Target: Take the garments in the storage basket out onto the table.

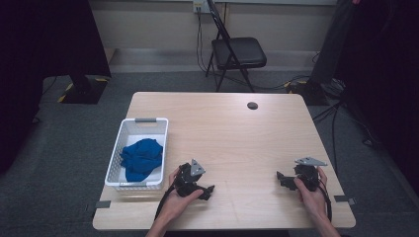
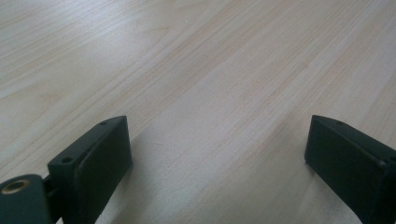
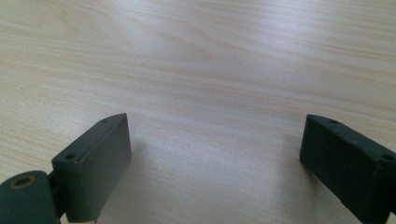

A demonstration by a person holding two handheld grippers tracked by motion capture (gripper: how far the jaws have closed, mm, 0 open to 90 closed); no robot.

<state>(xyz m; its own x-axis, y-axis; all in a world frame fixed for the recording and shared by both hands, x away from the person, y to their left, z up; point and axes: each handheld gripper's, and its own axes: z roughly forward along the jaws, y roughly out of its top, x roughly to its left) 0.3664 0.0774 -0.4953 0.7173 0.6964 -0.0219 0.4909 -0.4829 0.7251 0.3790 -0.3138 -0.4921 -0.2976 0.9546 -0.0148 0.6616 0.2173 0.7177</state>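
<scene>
A blue cloth lies crumpled in a white basket at the table's left side. My left gripper rests low over the wooden table just right of the basket, held in a hand near the front edge. Its jaws stand wide apart over bare wood in the left gripper view, left gripper open and empty. My right gripper sits near the front right of the table, pointing left. Its jaws also stand wide over bare wood, right gripper open with nothing between them.
A small dark round spot marks the table's far side. A black folding chair stands on the grey floor beyond the table. Dark stands and cables flank the table at both sides.
</scene>
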